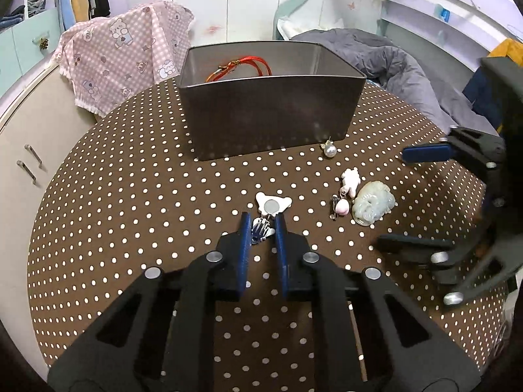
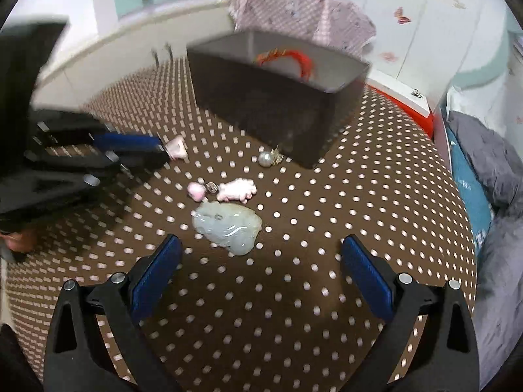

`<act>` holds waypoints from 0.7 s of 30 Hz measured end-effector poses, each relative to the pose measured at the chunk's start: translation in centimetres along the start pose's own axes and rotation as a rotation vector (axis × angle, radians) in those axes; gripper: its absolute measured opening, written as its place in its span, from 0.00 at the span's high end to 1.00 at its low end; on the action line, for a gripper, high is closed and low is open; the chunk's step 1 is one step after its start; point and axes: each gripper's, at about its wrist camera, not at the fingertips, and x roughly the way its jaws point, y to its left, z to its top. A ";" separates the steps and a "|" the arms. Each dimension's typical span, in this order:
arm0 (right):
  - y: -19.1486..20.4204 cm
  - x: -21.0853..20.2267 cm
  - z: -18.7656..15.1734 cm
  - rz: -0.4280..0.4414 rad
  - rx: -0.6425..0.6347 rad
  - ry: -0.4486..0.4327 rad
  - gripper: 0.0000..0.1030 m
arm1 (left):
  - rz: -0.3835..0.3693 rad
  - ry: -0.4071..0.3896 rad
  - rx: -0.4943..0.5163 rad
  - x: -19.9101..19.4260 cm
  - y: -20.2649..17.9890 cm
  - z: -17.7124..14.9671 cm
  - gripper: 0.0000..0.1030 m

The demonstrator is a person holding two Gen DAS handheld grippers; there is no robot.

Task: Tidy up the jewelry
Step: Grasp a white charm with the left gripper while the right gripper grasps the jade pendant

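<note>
The left tongs (image 1: 262, 225) point steeply down at the polka-dot table (image 1: 130, 215), their blue pads drawn close and pinching a small silver-and-blue charm (image 1: 260, 229) that hangs from a white bear-shaped piece with a round metal disc (image 1: 273, 203). The bear piece lies just beyond the fingertips.

The right tongs (image 2: 258, 254) also tilt downward, spread wide with nothing between the pads, hovering just short of a pale green carved pendant (image 2: 228, 225) lying flat on the table. Past the pendant, close together, lie a pink figure charm (image 2: 237, 190) and a small pink bead (image 2: 197, 191). Farther on, a pearl earring (image 2: 266, 159) rests close to the near corner of the dark metal tin (image 2: 261, 104). The tin stands upright and open, with a red cord (image 2: 295, 60) inside.

The right view is blurred by motion.
</note>
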 end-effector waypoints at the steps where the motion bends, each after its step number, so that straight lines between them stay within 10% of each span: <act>1: -0.3 0.2 0.1 0.022 0.017 0.001 0.07 | 0.009 0.001 0.005 0.2 -0.2 0.0 0.85; 3: -0.6 0.4 0.2 0.034 0.017 0.002 0.06 | 0.026 0.002 0.026 0.5 -0.4 0.4 0.67; 5: -0.8 0.5 0.1 0.039 0.014 -0.002 0.06 | 0.087 -0.005 0.039 0.6 -0.6 0.6 0.17; 6: -0.8 0.6 0.2 0.040 0.011 -0.001 0.06 | 0.093 -0.013 0.039 0.6 -0.6 0.7 0.16; 11: -0.7 0.6 0.3 0.046 -0.017 -0.007 0.09 | 0.014 0.019 0.036 1.5 -0.4 1.1 0.37; 18: 1.4 -0.1 0.6 0.087 -0.098 -0.042 0.52 | -0.016 0.000 0.009 1.2 0.2 1.0 0.81; 21: 1.9 -0.3 0.6 0.095 -0.115 -0.035 0.61 | -0.029 -0.001 0.014 1.1 -0.1 0.8 0.85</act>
